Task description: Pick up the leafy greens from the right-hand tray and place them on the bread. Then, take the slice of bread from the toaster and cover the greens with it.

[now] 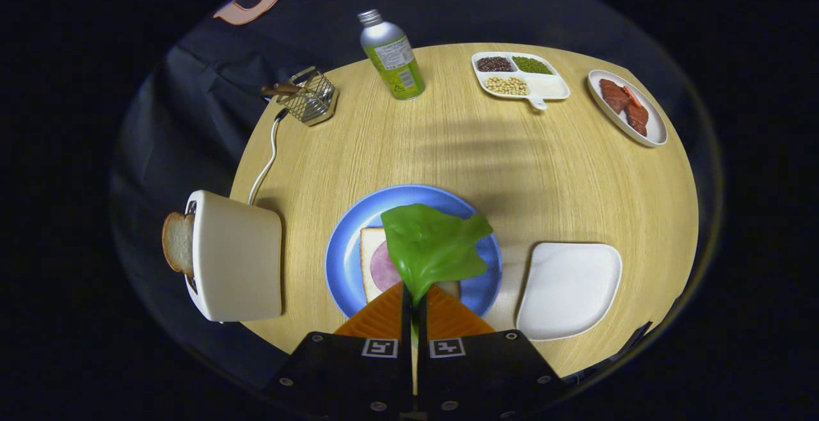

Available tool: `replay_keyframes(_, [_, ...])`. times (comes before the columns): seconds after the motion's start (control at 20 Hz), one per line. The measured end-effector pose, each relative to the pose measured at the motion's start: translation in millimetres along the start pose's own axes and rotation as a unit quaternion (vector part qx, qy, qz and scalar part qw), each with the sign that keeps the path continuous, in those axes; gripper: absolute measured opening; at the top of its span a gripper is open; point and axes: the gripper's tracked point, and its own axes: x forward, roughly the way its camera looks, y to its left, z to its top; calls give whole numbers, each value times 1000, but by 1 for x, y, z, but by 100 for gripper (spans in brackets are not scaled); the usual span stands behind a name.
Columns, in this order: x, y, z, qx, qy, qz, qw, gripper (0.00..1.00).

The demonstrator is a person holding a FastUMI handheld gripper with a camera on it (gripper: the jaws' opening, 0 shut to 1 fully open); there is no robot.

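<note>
Leafy greens [432, 245] hang pinched by their stem between the two fingers of the gripper [414, 294], which are pressed together on it at the bottom centre of the frame. Just ahead, under the leaf, a slice of bread [371, 261] topped with ham [384, 270] lies on a blue plate [345, 248]. Lower right sits the white tray [569, 290]. At the left edge, the toaster [237, 258] holds another bread slice [178, 242].

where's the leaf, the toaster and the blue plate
leafy greens [432, 248], gripper view, middle of the leaf pinched by the gripper [414, 299]
toaster [240, 258], gripper view, its plain side wall
blue plate [342, 254], gripper view, bare rim beside the bread
</note>
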Motion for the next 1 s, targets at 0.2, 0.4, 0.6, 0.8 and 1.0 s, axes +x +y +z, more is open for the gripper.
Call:
replay_keyframes(0.2, [13, 14, 3, -21, 8, -1, 1000, 6])
replay_keyframes(0.4, [23, 11, 7, -33, 8, -25, 999, 15])
replay_keyframes(0.6, [26, 14, 7, -46, 7, -29, 999, 30])
replay_keyframes(0.8, [25, 6, 13, -59, -5, -59, 997, 52])
replay_keyframes(1.0, [8, 11, 15, -56, -7, -73, 996, 61])
